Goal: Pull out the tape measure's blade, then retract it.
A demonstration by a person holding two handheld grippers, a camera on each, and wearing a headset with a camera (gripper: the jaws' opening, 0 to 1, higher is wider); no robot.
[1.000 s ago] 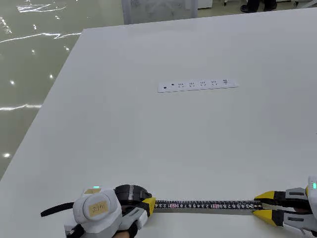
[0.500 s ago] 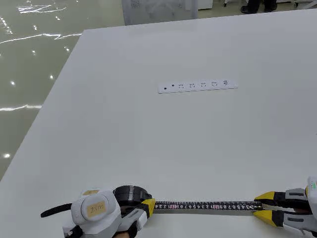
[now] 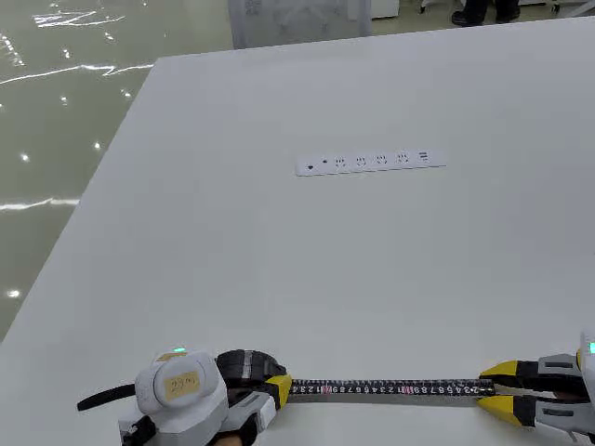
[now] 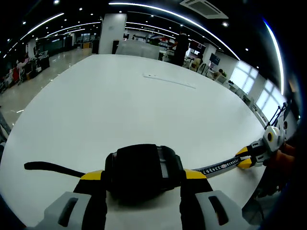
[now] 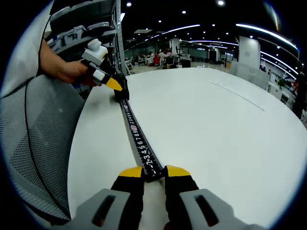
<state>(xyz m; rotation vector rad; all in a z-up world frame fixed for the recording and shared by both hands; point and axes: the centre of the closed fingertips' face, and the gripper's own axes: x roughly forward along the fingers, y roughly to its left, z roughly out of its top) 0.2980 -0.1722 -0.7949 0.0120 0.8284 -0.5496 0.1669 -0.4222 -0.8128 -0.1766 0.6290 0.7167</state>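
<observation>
Head view: left gripper sat at 7 o'clock of the frame on the white table, lying low and pointed toward 3 o'clock, its yellow-tipped jaws clasping the black tape measure case from both sides. A black strap trailed from the case toward 9 o'clock, flat on the table. Right gripper sat at 4 o'clock, pointed toward 9 o'clock, jaws pinched on the free end of the blade. The blade was out, running straight from case to right gripper just above the tabletop near its front edge, numbers facing up. In the right gripper view a hand gripped the left gripper's body at 11 o'clock, wrist level with the table edge. A white power strip lay well apart, toward 12 o'clock
</observation>
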